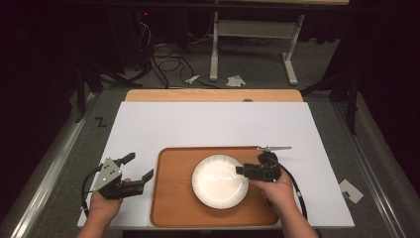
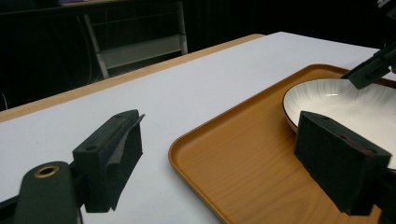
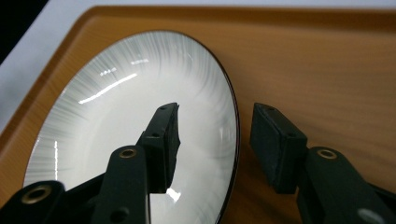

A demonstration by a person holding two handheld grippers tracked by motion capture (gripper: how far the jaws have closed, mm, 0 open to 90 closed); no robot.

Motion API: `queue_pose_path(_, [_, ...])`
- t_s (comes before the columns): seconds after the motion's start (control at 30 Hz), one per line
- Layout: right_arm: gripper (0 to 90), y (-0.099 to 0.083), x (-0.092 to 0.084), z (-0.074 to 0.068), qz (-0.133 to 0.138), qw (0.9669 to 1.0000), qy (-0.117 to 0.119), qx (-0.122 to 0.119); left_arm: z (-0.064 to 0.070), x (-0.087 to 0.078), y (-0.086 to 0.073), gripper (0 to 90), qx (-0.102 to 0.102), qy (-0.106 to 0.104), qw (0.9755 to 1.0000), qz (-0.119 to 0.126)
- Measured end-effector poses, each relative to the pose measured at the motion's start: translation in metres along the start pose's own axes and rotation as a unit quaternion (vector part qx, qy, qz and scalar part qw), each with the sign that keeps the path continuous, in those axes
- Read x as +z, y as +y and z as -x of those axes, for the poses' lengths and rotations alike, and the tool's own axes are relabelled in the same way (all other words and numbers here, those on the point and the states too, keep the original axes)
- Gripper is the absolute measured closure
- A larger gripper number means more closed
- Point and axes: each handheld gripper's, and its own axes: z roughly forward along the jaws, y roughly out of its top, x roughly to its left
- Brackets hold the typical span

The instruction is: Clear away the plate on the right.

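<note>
Right tongs (image 1: 243, 170) level, jaws apart astride plate (image 1: 218, 184) rim, left tongs (image 1: 140, 168) wide open beside tray (image 1: 171, 198)

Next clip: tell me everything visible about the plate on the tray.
The plate is round and white, glossy like glazed ceramic, with fine grey streaks fanning toward a thin dark rim. It is empty and lies flat, right side up, on the wooden tray, slightly right of its middle. The right tongs straddle its right rim, one jaw over the bowl, one outside; their pads stand apart from the rim, not pressing on it.
</note>
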Motion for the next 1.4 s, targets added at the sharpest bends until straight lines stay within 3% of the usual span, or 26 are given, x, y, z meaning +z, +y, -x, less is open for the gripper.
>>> queue_pose_path(0.23, [47.1,0.004,-0.017,-0.004,0.043,0.9985,0.006,-0.033,0.0,0.001,0.0,16.1,-0.001,-0.003,1.0,-0.002])
queue_pose_path(0.3, [39.3,0.006,-0.029,-0.005,0.071,0.9957,0.004,-0.06,0.001,0.001,0.0,16.1,-0.002,-0.003,1.0,-0.001])
queue_pose_path(0.43, [31.5,0.008,-0.038,-0.003,0.072,0.9948,0.001,-0.071,0.001,0.002,-0.001,16.1,-0.001,-0.003,1.0,-0.005])
queue_pose_path(0.5, [27.2,0.008,-0.048,0.0,0.084,0.9938,-0.008,-0.073,0.001,0.002,-0.001,16.1,0.0,-0.005,1.0,-0.007])
queue_pose_path(0.53, [19.3,0.006,-0.056,0.003,0.095,0.9917,-0.025,-0.082,0.001,0.003,-0.001,16.1,0.0,-0.006,1.0,-0.007])
queue_pose_path(0.7, [12.4,-0.001,-0.078,0.012,0.122,0.9884,-0.039,-0.082,0.002,0.004,-0.001,16.1,0.002,-0.007,0.9999,-0.011])
queue_pose_path(0.8, [1.9,-0.011,-0.094,0.025,0.143,0.9857,-0.058,-0.069,0.003,0.004,-0.001,16.1,0.004,-0.006,0.9999,-0.012])
queue_pose_path(1.07, [0.1,-0.039,-0.112,0.043,0.166,0.9811,-0.074,-0.066,0.005,0.008,-0.003,16.1,0.006,-0.007,0.9997,-0.022])
queue_pose_path(1.27, [0.1,-0.044,-0.108,0.033,0.171,0.9786,-0.069,-0.092,0.007,0.009,-0.002,16.1,0.01,-0.007,0.9996,-0.025])
queue_pose_path(1.4, [0.1,-0.045,-0.104,0.032,0.162,0.9797,-0.071,-0.096,0.006,0.007,-0.002,16.1,0.01,-0.007,0.9997,-0.02])
